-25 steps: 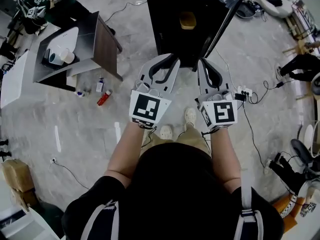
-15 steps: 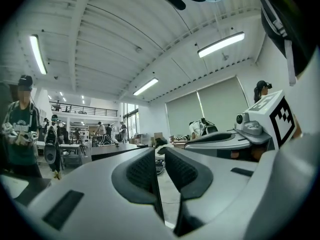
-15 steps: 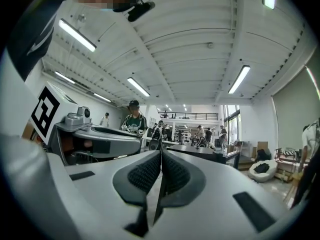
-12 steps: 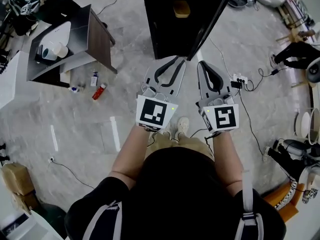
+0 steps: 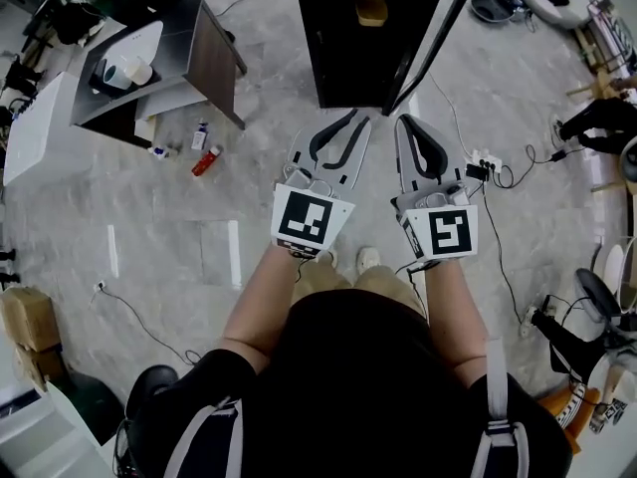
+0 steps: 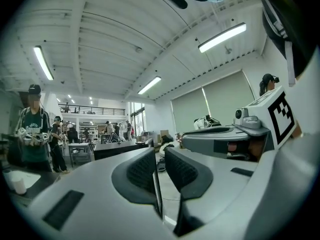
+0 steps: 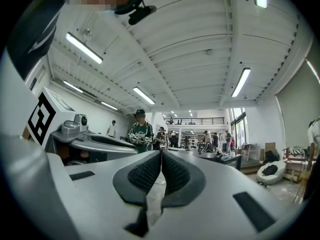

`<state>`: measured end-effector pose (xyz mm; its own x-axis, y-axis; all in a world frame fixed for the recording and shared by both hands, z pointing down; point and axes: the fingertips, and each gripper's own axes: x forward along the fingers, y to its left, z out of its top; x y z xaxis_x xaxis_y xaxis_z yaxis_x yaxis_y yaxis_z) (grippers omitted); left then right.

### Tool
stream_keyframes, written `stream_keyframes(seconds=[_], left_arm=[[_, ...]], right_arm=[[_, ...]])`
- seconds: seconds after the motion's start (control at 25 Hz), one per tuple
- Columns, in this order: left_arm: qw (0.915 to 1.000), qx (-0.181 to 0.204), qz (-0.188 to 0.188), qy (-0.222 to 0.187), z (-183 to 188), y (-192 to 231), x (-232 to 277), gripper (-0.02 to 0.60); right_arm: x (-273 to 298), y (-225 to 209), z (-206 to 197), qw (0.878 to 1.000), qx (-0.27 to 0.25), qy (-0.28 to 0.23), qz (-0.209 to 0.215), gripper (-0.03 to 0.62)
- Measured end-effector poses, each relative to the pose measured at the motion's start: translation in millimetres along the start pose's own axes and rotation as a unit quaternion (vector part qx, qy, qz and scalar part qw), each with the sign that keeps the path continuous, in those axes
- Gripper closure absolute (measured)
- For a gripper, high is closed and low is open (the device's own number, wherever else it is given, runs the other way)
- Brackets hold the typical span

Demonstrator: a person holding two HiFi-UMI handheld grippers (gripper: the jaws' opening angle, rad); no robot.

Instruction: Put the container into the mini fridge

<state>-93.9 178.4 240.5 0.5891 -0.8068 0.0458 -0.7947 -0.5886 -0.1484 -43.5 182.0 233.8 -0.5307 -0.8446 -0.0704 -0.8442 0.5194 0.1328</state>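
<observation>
The black mini fridge (image 5: 363,43) stands on the floor at the top of the head view, its door (image 5: 436,33) swung open to the right. A tan container (image 5: 371,10) sits inside it. My left gripper (image 5: 358,119) hovers just in front of the fridge's lower edge, open by only a narrow gap, with nothing between the pads (image 6: 142,171). My right gripper (image 5: 410,122) is beside it, shut and empty, its pads (image 7: 150,174) pressed together. Both gripper views point out across the room, so neither shows the fridge or the container.
A dark side table (image 5: 194,63) with white cups (image 5: 127,72) stands at the left. Small bottles (image 5: 206,160) lie on the floor near it. A power strip with cables (image 5: 485,162) lies right of the fridge. A person in a green jersey (image 7: 140,133) stands further off.
Both grippers have drawn back a little from the fridge front, and the head view has shifted. Neither gripper has taken hold of anything.
</observation>
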Motion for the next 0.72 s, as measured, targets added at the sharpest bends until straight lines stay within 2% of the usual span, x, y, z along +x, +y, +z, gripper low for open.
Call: stream_keyframes(seconds=[0.16,0.36,0.52,0.6,0.72], left_arm=[[0.9993,0.0,0.036,-0.004,7.5,-34.0,-15.3,0.557],[0.9976,0.006,0.069,-0.007,12.6,-58.7,-29.5,0.558],[0.996,0.018,0.087,-0.013,21.3,-77.0,-33.0,0.558],[0.9951,0.028,0.094,-0.016,25.7,-83.0,-34.6,0.558],[0.995,0.022,0.095,-0.023,28.2,-91.1,-36.4,0.558]], right_arm=[[-39.0,-6.4,5.8,1.0,0.006,-0.016,0.014,0.557],[-71.7,-7.2,11.1,0.999,0.008,-0.03,0.025,0.557],[-93.0,-17.6,14.1,0.999,-0.008,-0.034,0.016,0.557],[-99.0,-20.0,16.4,0.999,-0.013,-0.037,0.015,0.557],[-106.0,-20.9,15.9,0.999,-0.008,-0.042,0.019,0.557]])
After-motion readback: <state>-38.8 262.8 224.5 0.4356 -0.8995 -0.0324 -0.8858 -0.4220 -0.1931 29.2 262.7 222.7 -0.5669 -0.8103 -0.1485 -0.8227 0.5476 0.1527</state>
